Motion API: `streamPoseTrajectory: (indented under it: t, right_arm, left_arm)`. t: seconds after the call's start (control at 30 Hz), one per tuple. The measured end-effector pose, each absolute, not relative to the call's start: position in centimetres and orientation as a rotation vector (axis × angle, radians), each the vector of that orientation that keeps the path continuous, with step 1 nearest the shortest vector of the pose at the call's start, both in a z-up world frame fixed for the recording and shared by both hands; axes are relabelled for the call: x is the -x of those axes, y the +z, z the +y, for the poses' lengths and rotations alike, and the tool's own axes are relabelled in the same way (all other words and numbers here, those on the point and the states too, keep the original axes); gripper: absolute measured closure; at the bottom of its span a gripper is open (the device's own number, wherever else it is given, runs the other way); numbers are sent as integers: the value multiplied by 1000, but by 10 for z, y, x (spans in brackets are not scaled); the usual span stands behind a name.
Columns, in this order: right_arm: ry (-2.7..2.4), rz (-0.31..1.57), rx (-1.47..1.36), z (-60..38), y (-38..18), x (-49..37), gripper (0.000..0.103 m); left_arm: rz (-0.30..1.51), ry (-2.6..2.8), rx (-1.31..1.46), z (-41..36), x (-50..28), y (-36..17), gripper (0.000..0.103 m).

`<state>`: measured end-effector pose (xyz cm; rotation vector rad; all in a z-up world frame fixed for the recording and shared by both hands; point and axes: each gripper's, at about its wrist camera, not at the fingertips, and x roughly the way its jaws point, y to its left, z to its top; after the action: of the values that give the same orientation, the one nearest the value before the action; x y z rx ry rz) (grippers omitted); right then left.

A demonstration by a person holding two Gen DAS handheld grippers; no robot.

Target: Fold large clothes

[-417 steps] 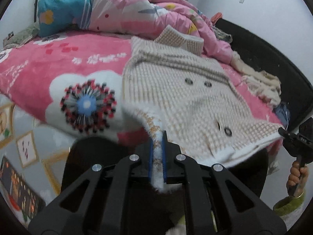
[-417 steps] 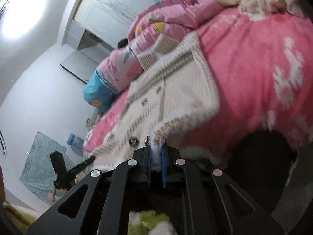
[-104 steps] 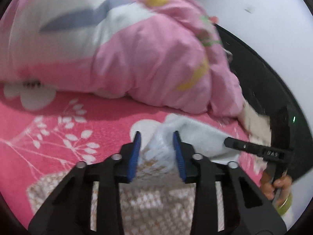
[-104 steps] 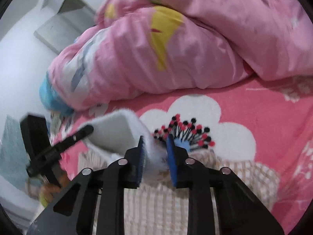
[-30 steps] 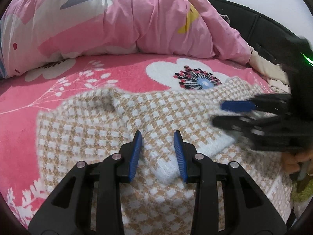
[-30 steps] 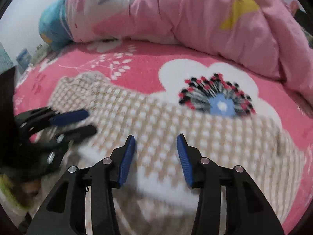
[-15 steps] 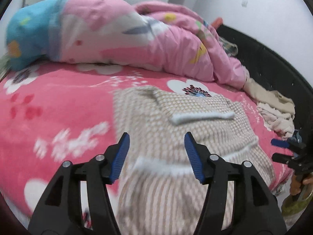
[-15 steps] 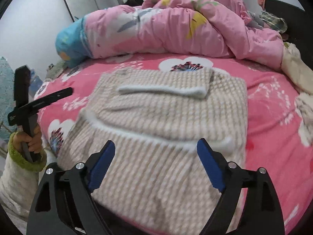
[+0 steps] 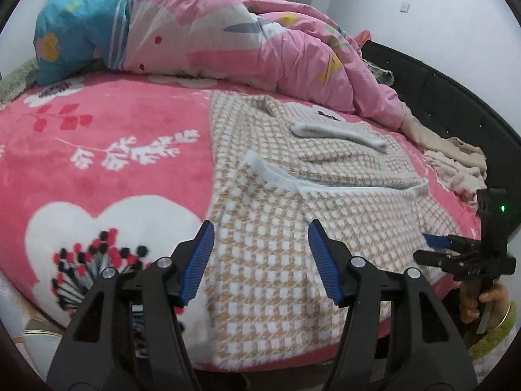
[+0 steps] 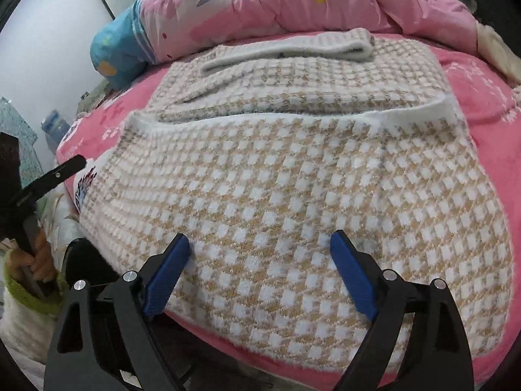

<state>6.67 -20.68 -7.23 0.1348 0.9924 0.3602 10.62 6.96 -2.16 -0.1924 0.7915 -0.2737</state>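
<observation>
With sleeves folded in, both the left gripper point(image 9: 260, 260) and right gripper point(image 10: 260, 273) hover wide open over the sweater's point(image 10: 293, 179) hem, which likely needs pinching and lifting next.

sweater's point(image 10: 293, 195) near hem hidden over bed edge point(image 10: 208, 327), folded underside unseen

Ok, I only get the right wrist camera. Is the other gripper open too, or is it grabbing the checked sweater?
Observer: Open. The left wrist view shows the left gripper with its blue pads wide apart and nothing between them.
Operator: Where is it pointing?
Observer: At the near left edge of the checked sweater, beside the big white flower printed on the pink blanket.
Operator: Is my gripper switched on?
Observer: A small green light glows on the right gripper, off the sweater's right side.
</observation>
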Motion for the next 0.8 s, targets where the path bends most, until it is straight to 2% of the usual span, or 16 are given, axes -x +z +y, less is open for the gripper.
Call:
streamPoseTrajectory:
  t: [0.1, 0.2, 0.27, 0.3, 0.53, 0.8]
  right_arm:
    - [363, 993, -121, -207, -72, -66, 17]
    - [368, 997, -126, -206, -73, -68, 17]
    - [368, 998, -119, -206, -72, -68, 17]
    - [368, 999, -118, -205, -73, -69, 16]
    - [368, 1003, -114, -204, -73, -70, 16]
    - [368, 1003, -114, -203, -73, -70, 16]
  left_arm:
    - [795, -270, 193, 71, -118, -29, 48]
    - [817, -276, 203, 74, -131, -37, 59]
    - [830, -293, 223, 76, -136, -41, 71]
    - [831, -306, 235, 77, -137, -41, 72]
    - [864, -324, 265, 76, -143, -50, 73]
    - [853, -294, 216, 72, -156, -46, 68]
